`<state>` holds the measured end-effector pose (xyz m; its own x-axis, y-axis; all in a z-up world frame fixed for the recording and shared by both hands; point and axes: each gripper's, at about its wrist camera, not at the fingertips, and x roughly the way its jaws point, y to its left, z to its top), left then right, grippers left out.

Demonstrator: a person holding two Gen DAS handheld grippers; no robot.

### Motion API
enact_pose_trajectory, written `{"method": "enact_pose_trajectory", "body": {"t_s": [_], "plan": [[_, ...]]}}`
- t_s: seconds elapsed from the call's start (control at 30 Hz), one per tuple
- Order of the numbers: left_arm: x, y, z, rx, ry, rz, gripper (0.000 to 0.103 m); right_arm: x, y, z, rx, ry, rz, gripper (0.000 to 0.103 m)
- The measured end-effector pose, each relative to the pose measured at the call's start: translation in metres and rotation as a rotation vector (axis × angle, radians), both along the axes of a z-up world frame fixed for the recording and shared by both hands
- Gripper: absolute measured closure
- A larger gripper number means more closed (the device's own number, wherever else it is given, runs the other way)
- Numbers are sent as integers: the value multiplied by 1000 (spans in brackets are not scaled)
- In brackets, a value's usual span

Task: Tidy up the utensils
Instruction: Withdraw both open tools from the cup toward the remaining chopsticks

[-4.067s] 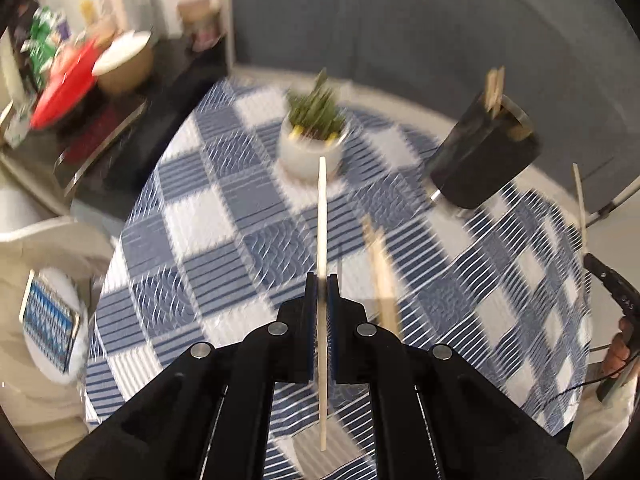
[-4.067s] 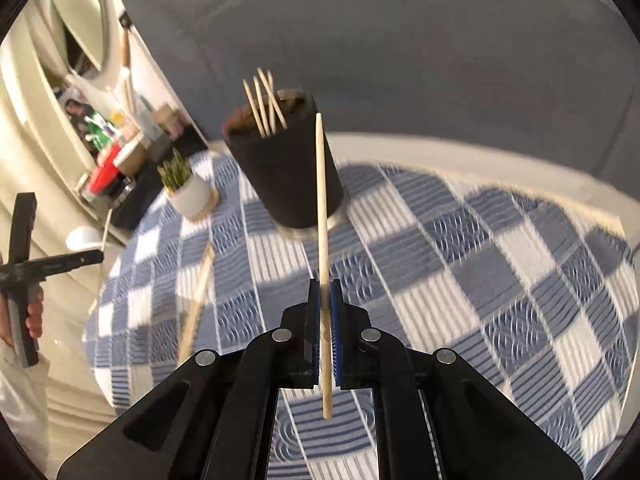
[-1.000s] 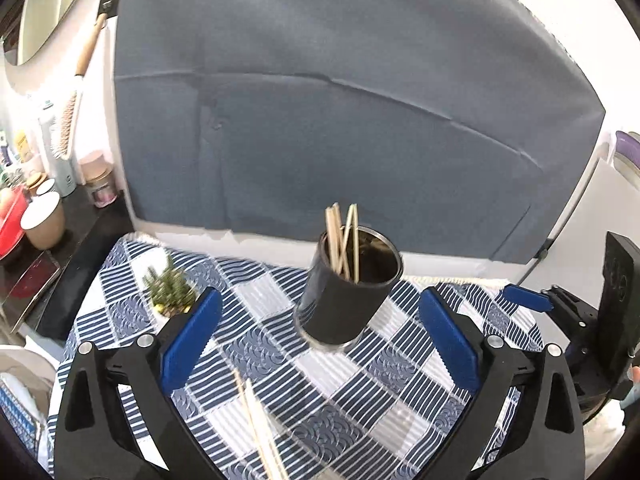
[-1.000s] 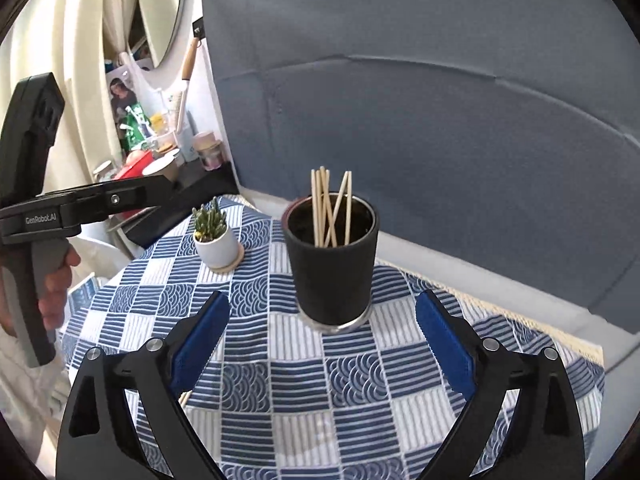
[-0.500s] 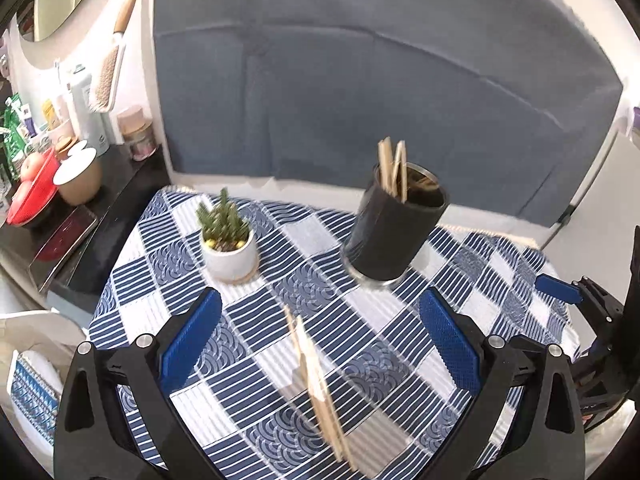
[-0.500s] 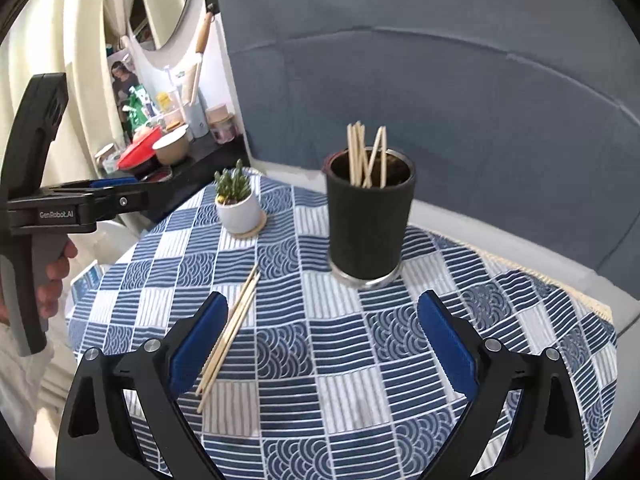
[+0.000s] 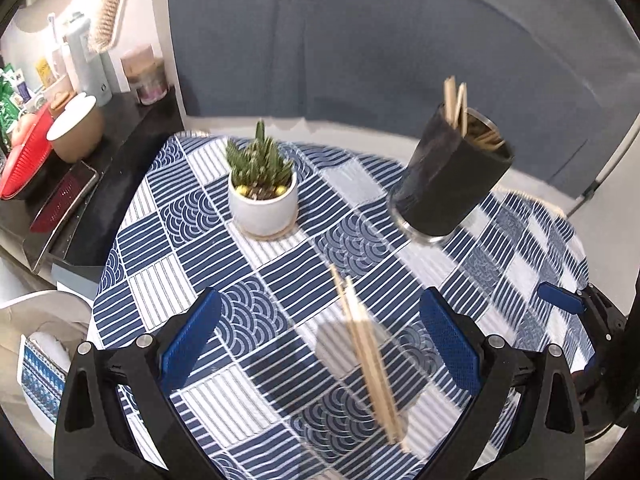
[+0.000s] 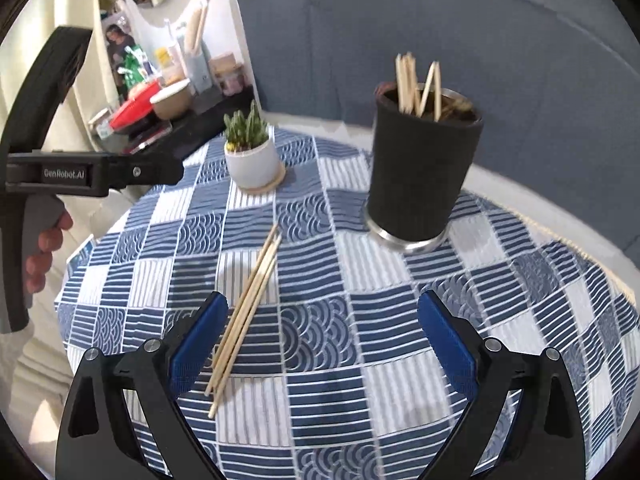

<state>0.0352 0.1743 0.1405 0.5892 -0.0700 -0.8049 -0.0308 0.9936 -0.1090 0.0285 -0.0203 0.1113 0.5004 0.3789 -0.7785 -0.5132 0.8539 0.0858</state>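
Note:
A few wooden chopsticks [image 7: 370, 360] [image 8: 244, 316] lie side by side on the blue-and-white checked tablecloth [image 7: 192, 240] [image 8: 400, 392]. A black cylindrical holder [image 7: 448, 192] [image 8: 422, 176] with several chopsticks standing in it sits at the table's far right. My left gripper [image 7: 320, 344] hovers open above the loose chopsticks, which lie between its fingers. My right gripper [image 8: 320, 340] is open too, with the chopsticks by its left finger [image 8: 196, 340]. Both hold nothing.
A small succulent in a white pot [image 7: 262, 196] [image 8: 252, 152] stands behind the chopsticks. A dark side shelf [image 7: 80, 184] at the left carries a red basket, a cup and bottles. A grey-blue backdrop [image 8: 440, 32] rises behind the table. A hand holds the other gripper's handle [image 8: 36, 216].
Both grippers released their chopsticks into the holder earlier and stand open. Over the last second both cameras have tilted down and closer to the loose chopsticks on the cloth.

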Motion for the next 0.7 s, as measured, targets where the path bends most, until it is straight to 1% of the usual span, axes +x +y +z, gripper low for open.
{"method": "enact_pose_trajectory", "body": {"t_s": [0.17,0.27,0.4,0.53,0.6,0.7], "plan": [[16,14,-25,4,69,-54,6,2,22,-31,-48,76,-39,12],[26,18,-38,4,114,-77,6,2,30,-44,-71,105,-59,12],[36,25,-57,-39,176,-97,6,4,38,-62,-97,151,-95,12],[43,25,-76,-31,219,-124,6,1,46,-79,-133,169,-126,12],[47,22,-84,-34,233,-150,6,0,50,-86,-152,174,-139,12],[52,13,-94,-18,245,-197,6,-1,53,-93,-182,169,-172,12]]}}
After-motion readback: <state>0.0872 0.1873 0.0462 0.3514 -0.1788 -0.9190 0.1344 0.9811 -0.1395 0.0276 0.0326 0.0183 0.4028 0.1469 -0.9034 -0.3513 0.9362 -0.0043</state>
